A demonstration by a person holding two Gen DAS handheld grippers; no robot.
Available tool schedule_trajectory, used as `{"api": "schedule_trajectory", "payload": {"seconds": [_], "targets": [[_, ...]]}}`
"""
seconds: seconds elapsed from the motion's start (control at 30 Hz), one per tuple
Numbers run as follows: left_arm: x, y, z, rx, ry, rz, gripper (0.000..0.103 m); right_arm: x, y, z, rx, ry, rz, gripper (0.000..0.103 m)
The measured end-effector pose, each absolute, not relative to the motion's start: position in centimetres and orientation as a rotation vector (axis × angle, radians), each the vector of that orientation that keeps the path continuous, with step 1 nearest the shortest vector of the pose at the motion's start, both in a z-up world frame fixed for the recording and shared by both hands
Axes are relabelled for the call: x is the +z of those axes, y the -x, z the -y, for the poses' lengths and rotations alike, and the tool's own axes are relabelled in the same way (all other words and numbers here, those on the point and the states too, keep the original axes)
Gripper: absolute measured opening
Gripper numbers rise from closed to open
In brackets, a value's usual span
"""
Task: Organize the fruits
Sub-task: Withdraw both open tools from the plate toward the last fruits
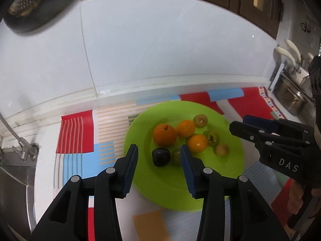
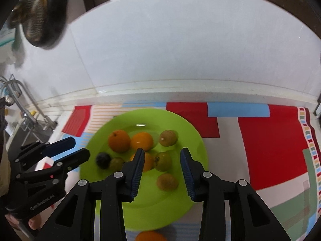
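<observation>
A lime-green plate (image 1: 160,192) (image 2: 156,210) lies on a patterned mat and holds three oranges (image 1: 165,134), a dark plum (image 1: 161,157) (image 2: 103,160) and several small green-brown fruits (image 1: 200,121). My left gripper (image 1: 159,168) hovers over the plate's near left part, open; the plum shows in its gap, untouched. Over the plate's near middle my right gripper (image 2: 162,168) is also open, with green fruits (image 2: 163,161) showing between its fingers, none pressed. Each gripper appears in the other's view: the right gripper (image 1: 239,122), the left gripper (image 2: 79,147). Another orange (image 2: 149,236) lies off the plate at the front edge.
The colourful mat (image 1: 76,132) (image 2: 270,150) covers the counter below a white tiled wall. A sink with a tap (image 1: 22,150) (image 2: 30,118) is at the left. Steel pots (image 1: 291,98) stand at the far right. A dark strainer pan (image 1: 30,6) hangs at the upper left.
</observation>
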State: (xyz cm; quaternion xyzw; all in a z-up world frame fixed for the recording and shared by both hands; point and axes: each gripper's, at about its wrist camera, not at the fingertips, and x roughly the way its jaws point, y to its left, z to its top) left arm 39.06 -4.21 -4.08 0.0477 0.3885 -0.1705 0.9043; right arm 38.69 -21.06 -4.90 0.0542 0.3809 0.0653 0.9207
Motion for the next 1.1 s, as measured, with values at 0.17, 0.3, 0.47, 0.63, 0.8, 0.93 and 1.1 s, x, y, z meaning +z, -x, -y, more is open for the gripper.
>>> {"api": "schedule_trajectory", "payload": {"seconds": [0.17, 0.3, 0.47, 0.63, 0.8, 0.93, 1.1], "targets": [[-2.1, -36.5, 4.1, -0.37, -0.109, -0.752, 0.052, -3.2, -35.9, 21.0, 0.134, -0.115, -0.748, 0.038], [-0.9, -34.5, 3.9, -0.374, -0.127, -0.712, 0.058, -2.1, -33.5, 20.9, 0.123, -0.119, -0.718, 0.046], [-0.3, -32.0, 3.9, -0.39, -0.144, -0.692, 0.065, -1.4, -30.6, 20.6, 0.109, -0.109, -0.7, 0.046], [-0.6, -29.8, 4.0, -0.401, -0.164, -0.693, 0.068, -1.7, -28.3, 20.5, 0.098, -0.107, -0.705, 0.046], [-1.3, -28.0, 4.0, -0.41, -0.186, -0.708, 0.07, -2.8, -26.4, 20.4, 0.099, -0.109, -0.734, 0.046], [-2.0, -26.9, 3.9, -0.411, -0.194, -0.729, 0.071, -3.7, -25.2, 20.2, 0.099, -0.109, -0.761, 0.046], [-3.0, -25.8, 3.7, -0.407, -0.196, -0.758, 0.071, -5.0, -24.0, 19.8, 0.112, -0.11, -0.799, 0.046]]}}
